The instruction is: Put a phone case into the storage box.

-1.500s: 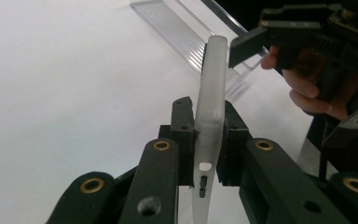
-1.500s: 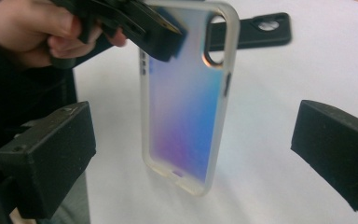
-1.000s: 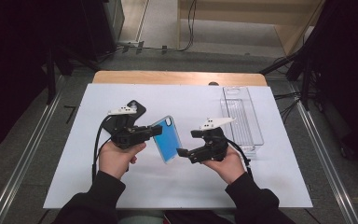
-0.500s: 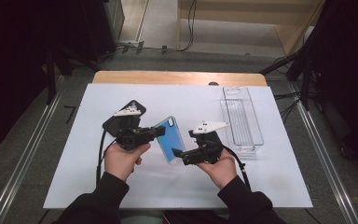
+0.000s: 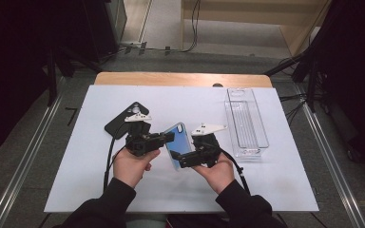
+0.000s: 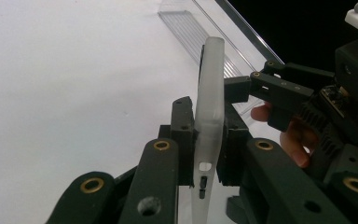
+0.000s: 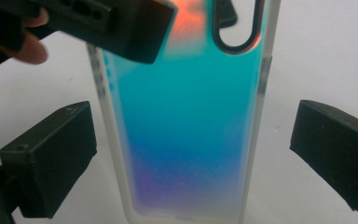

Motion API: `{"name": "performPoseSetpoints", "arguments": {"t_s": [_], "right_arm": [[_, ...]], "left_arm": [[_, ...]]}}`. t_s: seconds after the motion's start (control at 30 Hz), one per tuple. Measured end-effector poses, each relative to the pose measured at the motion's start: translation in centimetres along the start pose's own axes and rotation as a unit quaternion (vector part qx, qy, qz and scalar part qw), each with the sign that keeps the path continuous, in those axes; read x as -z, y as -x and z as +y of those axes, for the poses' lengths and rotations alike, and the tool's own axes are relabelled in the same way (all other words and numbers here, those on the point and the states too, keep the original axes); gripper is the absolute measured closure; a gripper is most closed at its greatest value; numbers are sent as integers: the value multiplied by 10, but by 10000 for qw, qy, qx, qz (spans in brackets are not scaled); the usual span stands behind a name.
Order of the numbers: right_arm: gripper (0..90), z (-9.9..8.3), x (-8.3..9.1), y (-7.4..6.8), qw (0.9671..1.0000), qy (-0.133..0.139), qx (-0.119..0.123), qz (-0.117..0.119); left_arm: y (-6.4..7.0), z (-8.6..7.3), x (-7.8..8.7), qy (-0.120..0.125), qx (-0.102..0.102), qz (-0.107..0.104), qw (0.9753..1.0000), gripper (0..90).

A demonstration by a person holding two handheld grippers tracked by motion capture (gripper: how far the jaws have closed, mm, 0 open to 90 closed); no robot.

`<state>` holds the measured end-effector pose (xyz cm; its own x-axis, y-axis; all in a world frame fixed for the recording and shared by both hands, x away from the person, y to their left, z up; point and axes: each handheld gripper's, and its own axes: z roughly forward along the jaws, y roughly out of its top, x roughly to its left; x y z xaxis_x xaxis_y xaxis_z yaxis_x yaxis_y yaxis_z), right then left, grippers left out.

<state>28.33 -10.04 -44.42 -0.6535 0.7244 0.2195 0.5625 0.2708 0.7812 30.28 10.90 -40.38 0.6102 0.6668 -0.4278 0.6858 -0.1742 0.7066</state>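
Observation:
A phone case [image 5: 179, 141] with a blue-to-teal iridescent back and frosted rim is held above the white table. My left gripper [image 5: 168, 138] is shut on its edge; in the left gripper view the case [image 6: 209, 102] stands edge-on between the clamped jaws of that gripper [image 6: 206, 144]. My right gripper [image 5: 181, 160] is open right beside the case. In the right gripper view the case [image 7: 186, 121] fills the gap of this gripper [image 7: 193, 154], both pads standing off its long rims. The left gripper's jaw [image 7: 116, 23] grips the case's top corner there.
A black phone case [image 5: 123, 122] lies flat on the white sheet behind the left hand. A long clear plastic tray [image 5: 245, 121] sits at the right. The wooden table edge [image 5: 180, 78] runs along the back.
The right gripper has moved left, closing in around the case. The left gripper kept its hold and shifted slightly toward the centre with the case.

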Motion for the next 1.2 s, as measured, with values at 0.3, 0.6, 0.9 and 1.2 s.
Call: {"name": "performPoseSetpoints", "arguments": {"t_s": [0.3, 0.6, 0.9, 1.2], "right_arm": [[0, 0, -4, -4, 9998, -59, -90, -171], [71, 1, -2, -3, 9999, 62, -84, -100], [151, 1, 1, -4, 9999, 140, 55, -59], [152, 0, -1, -5, 9999, 7, 133, 12]], "left_arm": [[7, -5, -7, -102, -33, -65, 9999, 807], [10, -7, -13, -162, -25, -191, 9997, 806], [11, -6, -11, -129, -42, -202, 9997, 805], [10, 0, -4, -165, -179, -428, 9988, 687]]}}
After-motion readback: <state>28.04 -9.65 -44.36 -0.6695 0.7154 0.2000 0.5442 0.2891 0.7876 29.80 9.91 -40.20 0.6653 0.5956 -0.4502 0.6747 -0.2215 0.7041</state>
